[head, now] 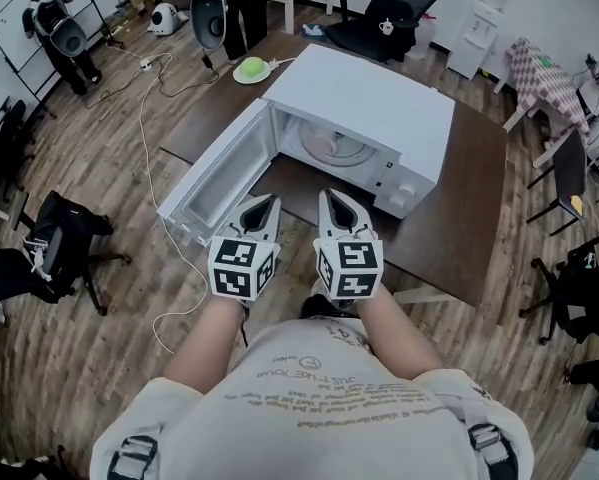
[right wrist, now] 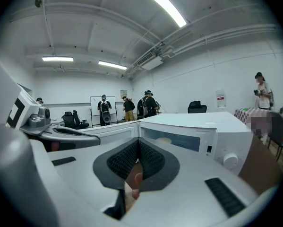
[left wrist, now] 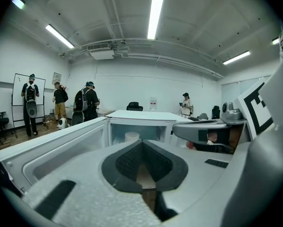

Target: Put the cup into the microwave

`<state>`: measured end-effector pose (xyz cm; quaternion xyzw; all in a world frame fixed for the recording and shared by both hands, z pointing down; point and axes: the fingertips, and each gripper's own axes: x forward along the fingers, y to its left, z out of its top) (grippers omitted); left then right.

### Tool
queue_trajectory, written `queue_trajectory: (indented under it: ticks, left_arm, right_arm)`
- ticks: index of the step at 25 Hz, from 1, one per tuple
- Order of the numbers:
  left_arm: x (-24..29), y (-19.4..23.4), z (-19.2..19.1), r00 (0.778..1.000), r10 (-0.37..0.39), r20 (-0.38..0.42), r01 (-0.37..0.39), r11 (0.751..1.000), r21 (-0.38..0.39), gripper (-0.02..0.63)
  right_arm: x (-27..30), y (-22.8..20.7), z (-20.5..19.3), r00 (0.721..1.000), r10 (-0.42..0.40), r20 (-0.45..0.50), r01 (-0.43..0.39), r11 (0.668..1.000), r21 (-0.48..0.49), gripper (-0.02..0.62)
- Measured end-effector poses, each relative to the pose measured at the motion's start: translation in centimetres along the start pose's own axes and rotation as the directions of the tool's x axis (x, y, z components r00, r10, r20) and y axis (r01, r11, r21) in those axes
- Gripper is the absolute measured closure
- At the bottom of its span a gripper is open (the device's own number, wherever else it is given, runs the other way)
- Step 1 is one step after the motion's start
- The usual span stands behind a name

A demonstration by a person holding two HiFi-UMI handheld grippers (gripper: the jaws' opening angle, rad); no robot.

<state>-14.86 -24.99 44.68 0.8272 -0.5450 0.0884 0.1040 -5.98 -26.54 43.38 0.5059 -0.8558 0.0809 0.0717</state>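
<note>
While the left gripper and right gripper hang in front of the microwave, jaws closed on nothing, the cup stands inside it. Probably light, rigid, slick: pinch mid-wall, gently.

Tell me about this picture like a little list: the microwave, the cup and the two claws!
microwave: white, sitting on the brown table
door: wide open, swung out to the left
cup: white, standing inside the microwave
left claw: shut, holding nothing, in front of the open microwave
right claw: shut, holding nothing, right beside the left claw
task: the cup is already in the microwave; the door is not yet closed
</note>
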Motion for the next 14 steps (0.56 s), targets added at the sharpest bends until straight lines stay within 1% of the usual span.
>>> queue_trajectory:
  ticks: [4,14]
  left_arm:
    - [-0.2,-0.1,0.1,1.000,0.001,-0.006,-0.001,1.000,0.008,0.594]
    - [-0.3,-0.2,1.2,1.000,-0.009,0.010,0.009,1.000,0.014,0.594]
  right_arm:
    - [-0.1,0.3,0.2,1.000,0.003,0.002,-0.003,1.000,-0.003,0.583]
    - [0.1,0.5,0.6,1.000,-0.001,0.000,0.001,1.000,-0.005,0.583]
